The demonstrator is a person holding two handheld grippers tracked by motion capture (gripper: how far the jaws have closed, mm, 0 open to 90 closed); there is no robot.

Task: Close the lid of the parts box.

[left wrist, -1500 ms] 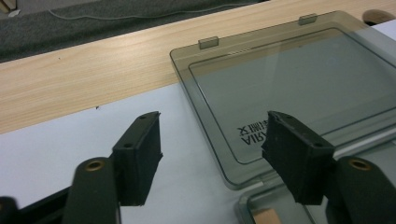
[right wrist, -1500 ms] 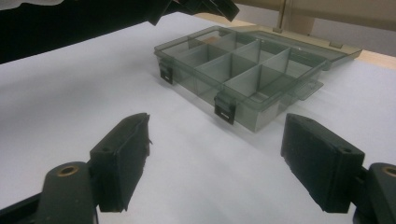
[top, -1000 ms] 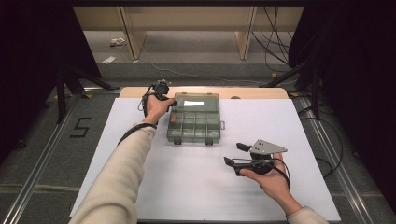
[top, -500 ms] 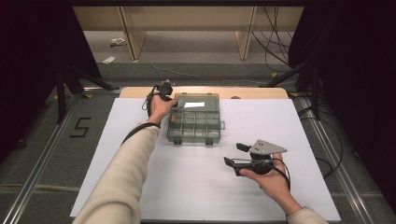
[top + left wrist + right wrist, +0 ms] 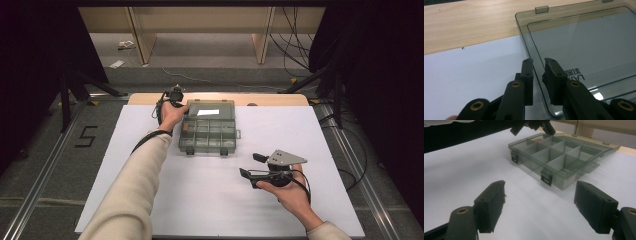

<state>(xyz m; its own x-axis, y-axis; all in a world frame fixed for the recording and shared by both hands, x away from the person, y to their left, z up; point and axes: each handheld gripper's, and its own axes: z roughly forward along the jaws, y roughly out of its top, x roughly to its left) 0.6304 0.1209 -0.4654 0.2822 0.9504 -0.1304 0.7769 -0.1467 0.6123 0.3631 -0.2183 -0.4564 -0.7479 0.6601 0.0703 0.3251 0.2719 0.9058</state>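
A clear grey compartment box (image 5: pixel 207 136) (image 5: pixel 554 155) stands at the middle back of the white sheet, its several compartments empty. Its lid (image 5: pixel 210 107) (image 5: pixel 586 45) lies swung back flat behind it, with a white label on it. My left gripper (image 5: pixel 176 95) (image 5: pixel 539 61) is at the lid's left rim. Its jaws stand astride that rim, closed down to a slim gap. It also shows in the right gripper view (image 5: pixel 534 125). My right gripper (image 5: pixel 249 165) (image 5: pixel 540 187) rests low at the front right, wide open and empty, pointing at the box's two black latches (image 5: pixel 546 180).
The white sheet (image 5: pixel 150 200) covers most of the table, and a strip of bare wood (image 5: pixel 270 99) (image 5: pixel 469 27) runs along the back edge. Cables (image 5: pixel 350 165) trail off the right side. Beyond the table are a grey floor and wooden shelf legs (image 5: pixel 137 40).
The left hand has shifted very slightly at the lid's rim. The lid stays flat, and the right gripper has not moved.
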